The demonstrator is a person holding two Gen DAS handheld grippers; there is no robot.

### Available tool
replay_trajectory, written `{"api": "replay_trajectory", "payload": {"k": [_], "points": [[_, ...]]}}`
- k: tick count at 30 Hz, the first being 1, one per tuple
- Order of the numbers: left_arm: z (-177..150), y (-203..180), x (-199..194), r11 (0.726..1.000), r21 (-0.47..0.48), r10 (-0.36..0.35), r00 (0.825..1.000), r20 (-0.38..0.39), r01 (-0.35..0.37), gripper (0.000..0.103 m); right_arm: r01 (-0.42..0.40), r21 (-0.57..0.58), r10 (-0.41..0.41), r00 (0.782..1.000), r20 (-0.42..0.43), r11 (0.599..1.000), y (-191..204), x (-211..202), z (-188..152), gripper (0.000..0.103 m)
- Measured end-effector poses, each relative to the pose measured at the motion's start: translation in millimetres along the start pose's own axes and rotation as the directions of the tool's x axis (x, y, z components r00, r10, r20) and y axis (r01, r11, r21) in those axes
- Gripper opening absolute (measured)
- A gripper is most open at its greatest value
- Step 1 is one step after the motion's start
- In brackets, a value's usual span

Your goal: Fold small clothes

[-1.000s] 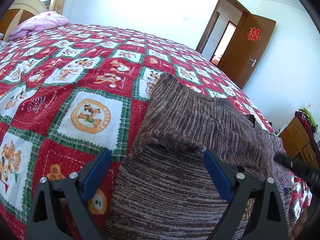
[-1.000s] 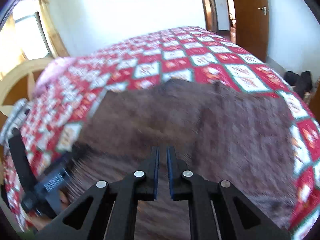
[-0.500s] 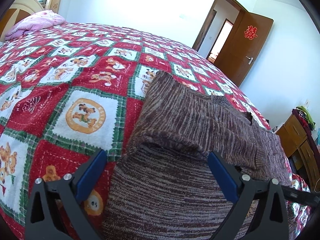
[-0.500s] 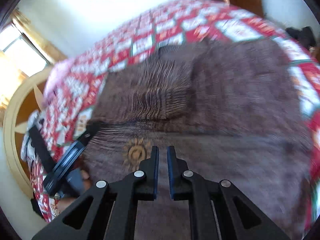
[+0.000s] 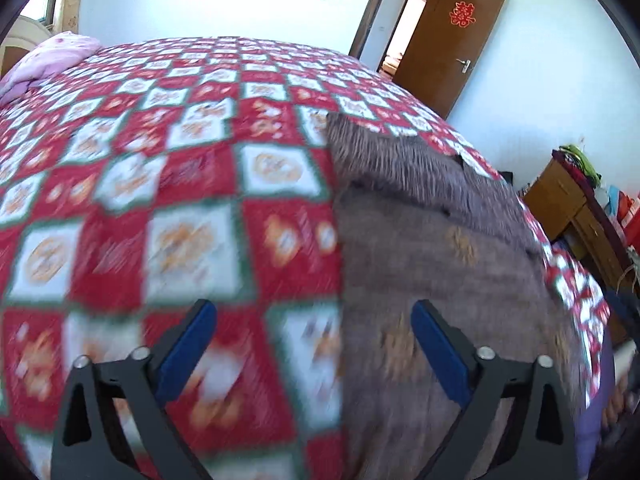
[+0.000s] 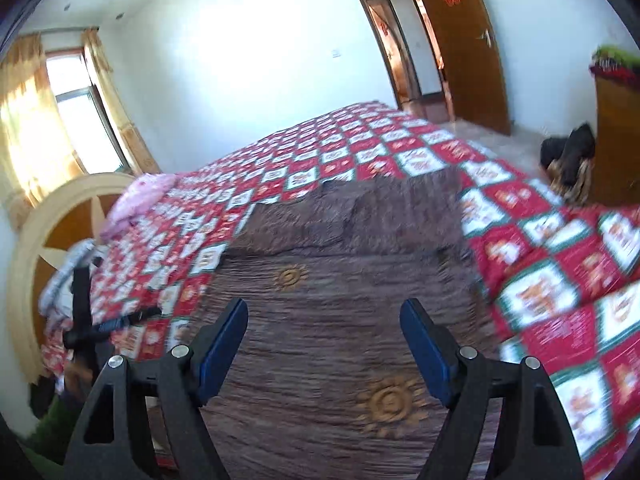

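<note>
A brown knitted garment with gold sun motifs lies flat on the red patterned bedspread, its far part folded over. It also shows in the right wrist view. My left gripper is open and empty, raised above the garment's left edge. My right gripper is open and empty above the garment's near part. The left gripper shows at the left in the right wrist view.
A pink pillow lies at the head of the bed by the wooden headboard. A brown door stands open at the back. A wooden cabinet stands right of the bed. Dark shoes lie on the floor.
My right gripper has opened and drawn back from the garment. My left gripper has lifted and shifted left, off the folded edge. The garment now lies released on the bed.
</note>
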State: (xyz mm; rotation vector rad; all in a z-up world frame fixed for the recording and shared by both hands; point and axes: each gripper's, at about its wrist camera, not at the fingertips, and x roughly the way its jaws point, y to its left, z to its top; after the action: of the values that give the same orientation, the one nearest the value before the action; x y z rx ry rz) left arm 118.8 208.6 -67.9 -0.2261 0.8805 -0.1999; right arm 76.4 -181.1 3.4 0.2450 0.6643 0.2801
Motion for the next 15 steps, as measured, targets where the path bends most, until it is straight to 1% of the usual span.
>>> {"api": "replay_trajectory", "payload": {"k": [2,3,4,5,7,10,11,12,13,14,15], "points": [[-21,2,-13,1.0,0.026,0.001,0.999,-0.036,0.0,0.085,-0.036,0.024,0.036,0.999,-0.019,0.999,7,12,-4,0.079],[-30,0,-16,0.999,0.044,0.003,0.998,-0.062,-0.001,0.083,-0.065,0.027,0.066,0.997,-0.029,0.998,12,17,-5,0.079],[-42,-2,-19,0.998,0.054,-0.006,0.996,-0.093,0.011,0.075,-0.08,0.019,0.08,0.996,-0.035,0.997,17,18,-7,0.079],[-52,-5,-19,0.997,0.057,-0.035,0.99,-0.137,0.043,0.069,-0.088,0.003,0.089,0.995,-0.039,0.996,23,18,-9,0.079],[-72,-16,-15,0.992,0.073,-0.08,0.972,-0.222,0.098,0.066,-0.1,-0.046,0.098,0.994,-0.042,0.994,38,16,-11,0.079],[-91,-31,-8,0.986,0.115,-0.084,0.955,-0.285,0.121,0.066,-0.09,-0.094,0.087,0.996,-0.034,0.992,48,9,-13,0.079],[-96,-36,-4,0.984,0.114,-0.099,0.947,-0.306,0.14,0.066,-0.08,-0.105,0.077,0.997,-0.027,0.991,49,5,-14,0.079],[-97,-39,-5,0.982,0.103,-0.116,0.943,-0.311,0.155,0.066,-0.066,-0.115,0.065,0.998,-0.019,0.991,50,1,-15,0.079],[-98,-40,-4,0.98,0.074,-0.151,0.935,-0.322,0.183,0.065,-0.049,-0.12,0.048,0.999,-0.009,0.992,49,-5,-15,0.079],[-99,-40,-2,0.977,0.044,-0.18,0.921,-0.346,0.207,0.061,-0.028,-0.118,0.028,1.0,0.0,0.993,46,-11,-16,0.079],[-99,-41,0,0.977,0.029,-0.187,0.915,-0.359,0.211,0.061,-0.008,-0.111,0.009,1.0,0.008,0.994,42,-17,-17,0.079]]}}
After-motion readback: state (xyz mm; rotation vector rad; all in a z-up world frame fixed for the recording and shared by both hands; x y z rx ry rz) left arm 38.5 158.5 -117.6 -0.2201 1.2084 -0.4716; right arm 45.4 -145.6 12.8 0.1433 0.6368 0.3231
